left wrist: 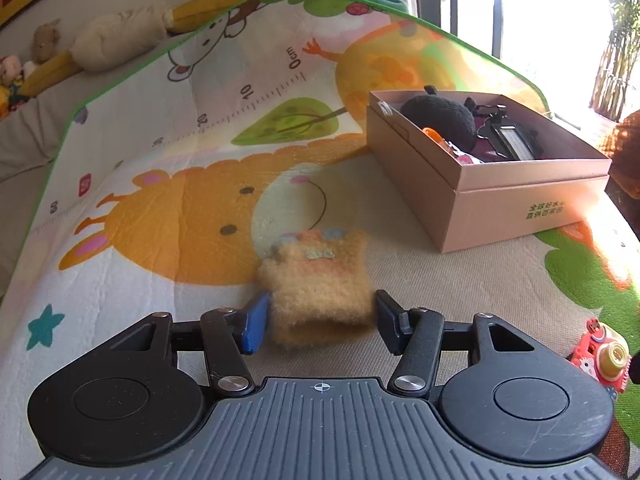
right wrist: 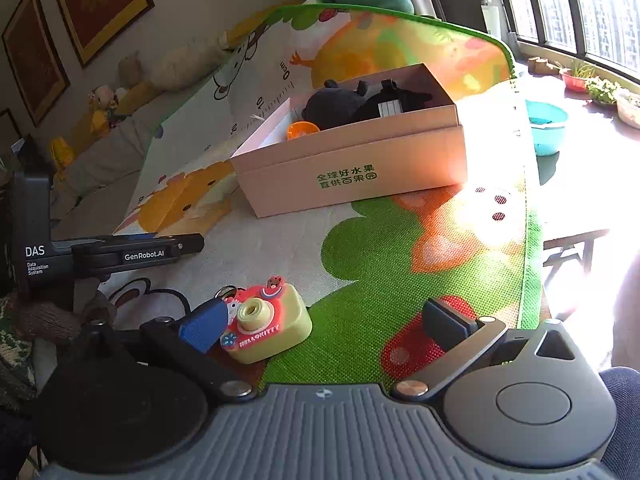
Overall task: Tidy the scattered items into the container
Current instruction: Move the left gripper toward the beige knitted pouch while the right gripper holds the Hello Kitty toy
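The left tongs (left wrist: 318, 320) pinch a fuzzy yellow-orange knitted pouch (left wrist: 318, 284): the blue pad (left wrist: 254, 326) presses its left edge and the black pad its right edge, with the pouch's near end squeezed between them. The pouch lies on a cartoon-printed play mat (left wrist: 160, 168) and stretches away from the tongs. Ahead of these tongs and to their right stands an open pink cardboard box (left wrist: 520, 200) with green lettering on its side; inside it are a black plush toy (left wrist: 440, 116), a small orange piece and a dark object I cannot identify.

The right tongs (right wrist: 320, 324) are spread wide around a toy camera (right wrist: 266, 330), yellow-green with a red top and a yellow lens. The blue pad (right wrist: 204, 324) sits just beside the camera's left side, possibly touching; the black pad is well apart from it on the right. The same box (right wrist: 360, 168) is straight ahead of these tongs, beyond the camera. The left tool's black body (right wrist: 132, 254) shows at the left edge.
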The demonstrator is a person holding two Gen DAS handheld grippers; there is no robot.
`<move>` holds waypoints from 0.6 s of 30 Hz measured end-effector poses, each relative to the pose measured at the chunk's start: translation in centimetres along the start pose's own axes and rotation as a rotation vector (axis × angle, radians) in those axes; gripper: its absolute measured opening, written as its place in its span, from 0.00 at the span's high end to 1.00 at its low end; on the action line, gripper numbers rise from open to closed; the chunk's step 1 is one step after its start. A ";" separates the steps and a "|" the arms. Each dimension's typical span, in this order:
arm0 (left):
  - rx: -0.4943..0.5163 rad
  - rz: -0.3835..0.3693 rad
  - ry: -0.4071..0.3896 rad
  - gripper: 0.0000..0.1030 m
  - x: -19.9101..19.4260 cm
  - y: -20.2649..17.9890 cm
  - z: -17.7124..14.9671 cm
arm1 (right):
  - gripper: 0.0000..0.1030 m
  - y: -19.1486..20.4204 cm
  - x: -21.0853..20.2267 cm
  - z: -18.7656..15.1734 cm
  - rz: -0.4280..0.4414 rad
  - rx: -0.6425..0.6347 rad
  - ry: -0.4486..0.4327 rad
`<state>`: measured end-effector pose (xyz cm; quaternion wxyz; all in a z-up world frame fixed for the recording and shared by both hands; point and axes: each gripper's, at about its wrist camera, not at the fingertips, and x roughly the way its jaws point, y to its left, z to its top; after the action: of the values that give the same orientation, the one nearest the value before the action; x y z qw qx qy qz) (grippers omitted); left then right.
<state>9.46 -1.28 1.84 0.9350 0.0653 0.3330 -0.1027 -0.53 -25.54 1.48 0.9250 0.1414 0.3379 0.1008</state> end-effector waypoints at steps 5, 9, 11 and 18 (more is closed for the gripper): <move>-0.044 -0.058 0.012 0.39 -5.2 0.9 -4.5 | 0.00 1.0 0.5 0.0 -0.042 -0.073 0.033; -0.087 -0.068 -0.023 0.33 -7.9 1.3 -7.1 | 0.00 1.6 0.6 -0.1 -0.049 -0.127 0.052; -0.107 -0.078 -0.050 0.27 -8.4 1.5 -7.9 | 0.00 1.6 0.6 -0.1 -0.044 -0.128 0.053; -0.191 -0.090 -0.062 0.06 -8.4 2.6 -8.2 | 0.00 1.5 0.7 0.0 -0.040 -0.138 0.060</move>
<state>-1.26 4.08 1.06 0.9414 -0.0423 0.3146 -0.1142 -0.13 -23.94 1.56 0.9238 0.0673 0.3606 0.1095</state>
